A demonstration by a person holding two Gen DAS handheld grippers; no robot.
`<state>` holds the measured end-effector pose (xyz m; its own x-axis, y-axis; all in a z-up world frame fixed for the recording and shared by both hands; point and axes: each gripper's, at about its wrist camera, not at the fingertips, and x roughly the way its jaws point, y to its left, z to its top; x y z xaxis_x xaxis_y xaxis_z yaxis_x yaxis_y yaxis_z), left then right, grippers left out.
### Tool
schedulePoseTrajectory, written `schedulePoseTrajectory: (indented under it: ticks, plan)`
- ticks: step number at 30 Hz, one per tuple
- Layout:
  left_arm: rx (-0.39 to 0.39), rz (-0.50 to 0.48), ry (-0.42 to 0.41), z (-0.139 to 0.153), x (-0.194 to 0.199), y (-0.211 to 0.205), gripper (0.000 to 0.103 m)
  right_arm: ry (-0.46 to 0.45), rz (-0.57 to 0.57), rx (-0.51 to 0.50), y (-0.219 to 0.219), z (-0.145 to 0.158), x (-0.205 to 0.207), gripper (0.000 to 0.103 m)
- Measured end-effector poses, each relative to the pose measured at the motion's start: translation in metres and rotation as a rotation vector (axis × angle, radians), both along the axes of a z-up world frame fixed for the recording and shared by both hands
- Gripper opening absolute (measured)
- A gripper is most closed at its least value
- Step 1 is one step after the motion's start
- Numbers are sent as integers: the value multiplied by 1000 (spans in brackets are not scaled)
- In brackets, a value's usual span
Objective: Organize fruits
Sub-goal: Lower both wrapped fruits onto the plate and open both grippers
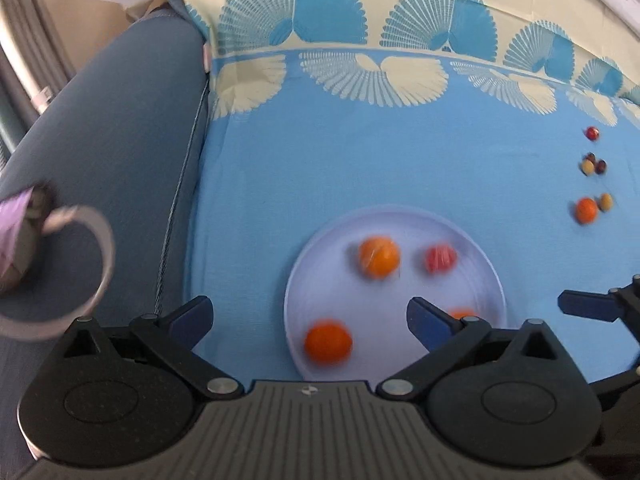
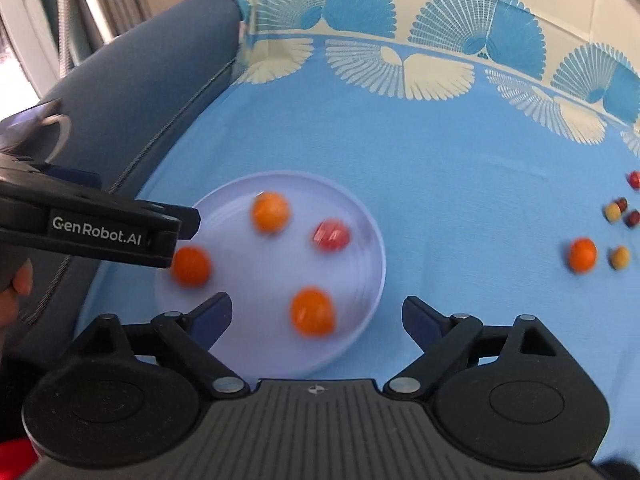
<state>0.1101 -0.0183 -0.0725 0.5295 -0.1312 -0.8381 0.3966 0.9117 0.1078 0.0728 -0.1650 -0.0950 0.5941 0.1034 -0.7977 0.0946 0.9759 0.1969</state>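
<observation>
A pale lilac plate (image 1: 320, 240) (image 2: 360, 216) lies on the blue cloth. It holds three orange fruits (image 1: 378, 257) (image 2: 270, 212) and one red fruit (image 1: 440, 258) (image 2: 331, 234). More fruits lie loose on the cloth to the right: an orange one (image 1: 586, 210) (image 2: 582, 254), small beige ones (image 1: 606, 201) (image 2: 620, 257) and small dark red ones (image 1: 592, 133) (image 2: 634, 180). My left gripper (image 1: 310, 314) is open and empty over the plate's near left edge. My right gripper (image 2: 316, 312) is open and empty above the plate's near side.
A blue-grey sofa arm (image 1: 112, 152) (image 2: 152, 80) borders the cloth on the left. A grey ring-shaped strap (image 1: 102, 256) hangs at the far left. The left gripper's body (image 2: 96, 232) crosses the right wrist view over the plate's left rim.
</observation>
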Motion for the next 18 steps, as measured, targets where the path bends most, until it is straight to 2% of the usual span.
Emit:
schedulePoseTrajectory:
  ticks: [4, 8, 14, 18]
  plan:
    - [32, 49, 63, 4, -42, 23, 103, 31, 23, 33, 11, 17, -37, 100]
    - [6, 106, 94, 12, -80, 48, 103, 44, 8, 59, 21, 32, -67, 101]
    - [19, 81, 35, 29, -118, 50, 103, -55, -38, 4, 29, 61, -105, 102]
    - [-9, 82, 1, 41, -139, 50, 103, -105, -64, -13, 30, 74, -127, 102]
